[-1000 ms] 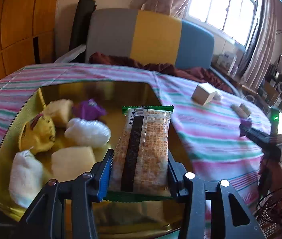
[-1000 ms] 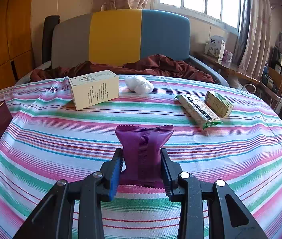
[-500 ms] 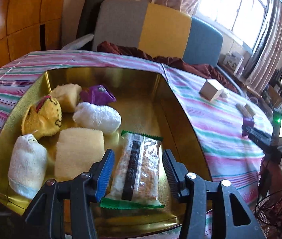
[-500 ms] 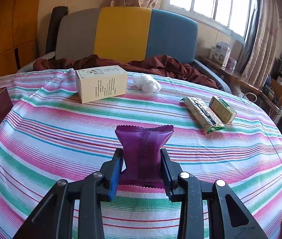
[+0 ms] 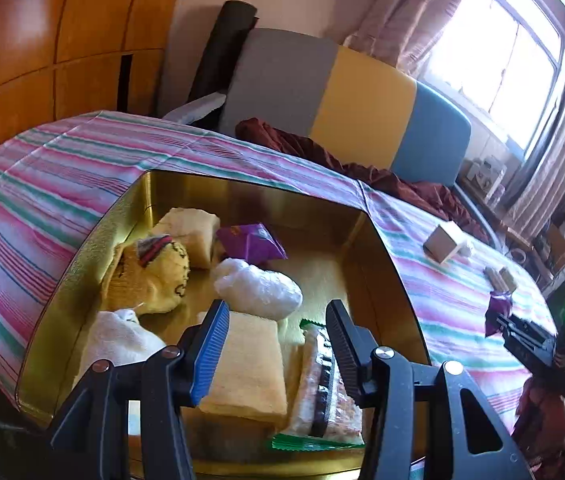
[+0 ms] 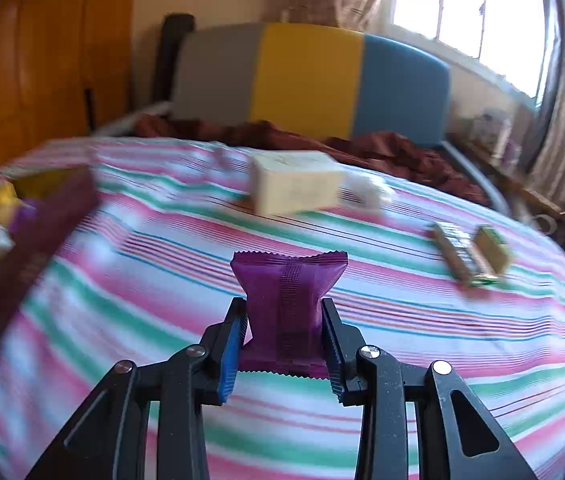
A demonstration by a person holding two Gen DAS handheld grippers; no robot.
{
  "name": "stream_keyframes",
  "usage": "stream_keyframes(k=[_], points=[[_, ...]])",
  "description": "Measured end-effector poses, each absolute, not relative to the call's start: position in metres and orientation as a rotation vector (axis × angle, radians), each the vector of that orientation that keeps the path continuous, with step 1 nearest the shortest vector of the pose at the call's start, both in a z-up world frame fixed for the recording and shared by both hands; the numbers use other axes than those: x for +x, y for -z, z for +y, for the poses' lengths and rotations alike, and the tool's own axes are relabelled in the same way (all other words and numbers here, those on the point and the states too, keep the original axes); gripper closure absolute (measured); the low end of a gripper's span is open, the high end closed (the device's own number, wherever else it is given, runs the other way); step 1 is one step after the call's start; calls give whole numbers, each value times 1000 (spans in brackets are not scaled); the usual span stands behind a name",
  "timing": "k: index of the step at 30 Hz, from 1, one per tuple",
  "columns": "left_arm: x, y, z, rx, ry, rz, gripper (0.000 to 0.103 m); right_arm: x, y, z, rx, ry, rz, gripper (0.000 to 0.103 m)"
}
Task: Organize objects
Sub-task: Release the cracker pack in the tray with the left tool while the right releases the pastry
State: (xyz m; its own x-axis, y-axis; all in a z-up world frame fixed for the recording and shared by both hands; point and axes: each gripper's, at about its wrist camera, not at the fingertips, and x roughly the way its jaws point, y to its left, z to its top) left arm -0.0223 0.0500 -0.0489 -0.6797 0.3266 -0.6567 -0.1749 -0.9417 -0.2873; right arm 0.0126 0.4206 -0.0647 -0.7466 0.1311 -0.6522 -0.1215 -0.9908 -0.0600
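Note:
My left gripper (image 5: 277,308) hangs over the gold tin (image 5: 398,276), open, with nothing between its pads. A green-edged snack bar (image 5: 324,392) lies on the tin floor under the right finger. Beside it in the tin are a pale yellow block (image 5: 246,368), a white wrapped bundle (image 5: 256,288), a purple packet (image 5: 250,242), a yellow plush (image 5: 150,276) and a white cloth (image 5: 118,340). My right gripper (image 6: 285,312) is shut on another purple packet (image 6: 288,292), above the striped tablecloth. The tin (image 6: 38,208) shows at the left of the right wrist view.
On the striped cloth lie a cream box (image 6: 296,186), a white wad (image 6: 366,192), a second snack bar (image 6: 456,256) and a small green box (image 6: 492,248). A grey, yellow and blue sofa back (image 6: 306,80) stands behind the table. The right wrist view is blurred.
My left gripper opened and let go of the snack bar, which now lies in the tin. My right gripper has carried the purple packet leftward, bringing the tin into its view.

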Motion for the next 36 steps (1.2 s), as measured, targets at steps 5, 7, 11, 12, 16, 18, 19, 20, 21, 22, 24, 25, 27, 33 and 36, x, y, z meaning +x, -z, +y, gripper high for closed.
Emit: stream_keyframes(k=[5, 7, 11, 12, 16, 18, 19, 20, 21, 22, 24, 25, 27, 33, 36], points=[[-24, 46, 39, -1082, -2663, -341, 52, 13, 41, 368, -1059, -2999, 94, 66], [-24, 45, 35, -1079, -2671, -369, 52, 13, 32, 341, -1060, -3078, 90, 66], [-25, 44, 32, -1086, -2685, -376, 52, 14, 23, 297, -1095, -3180, 67, 66], [-25, 44, 32, -1086, -2688, -375, 52, 15, 23, 288, -1110, -3197, 74, 66], [-25, 43, 28, -1083, -2705, -379, 52, 22, 23, 259, -1169, -3251, 67, 66], [-26, 42, 25, -1085, -2720, -381, 52, 26, 23, 249, -1186, -3269, 52, 66], [-27, 42, 24, -1087, -2725, -384, 52, 28, 23, 245, -1197, -3276, 45, 66], [-28, 41, 22, -1088, -2732, -393, 52, 29, 23, 242, -1216, -3278, 43, 66], [-28, 40, 19, -1086, -2739, -406, 52, 29, 24, 240, -1233, -3278, 45, 66], [-28, 39, 17, -1084, -2745, -416, 52, 29, 25, 236, -1263, -3279, 47, 66], [-29, 38, 13, -1082, -2753, -435, 52, 29, 27, 231, -1299, -3278, 26, 66], [-29, 37, 12, -1078, -2756, -441, 52, 31, 28, 228, -1308, -3281, 5, 66], [-29, 35, 10, -1072, -2763, -446, 52, 33, 30, 223, -1326, -3281, -30, 66], [-28, 34, 12, -1066, -2754, -444, 52, 36, 38, 216, -1366, -3266, -85, 65], [-27, 35, 13, -1067, -2749, -443, 52, 36, 39, 215, -1376, -3264, -104, 65]])
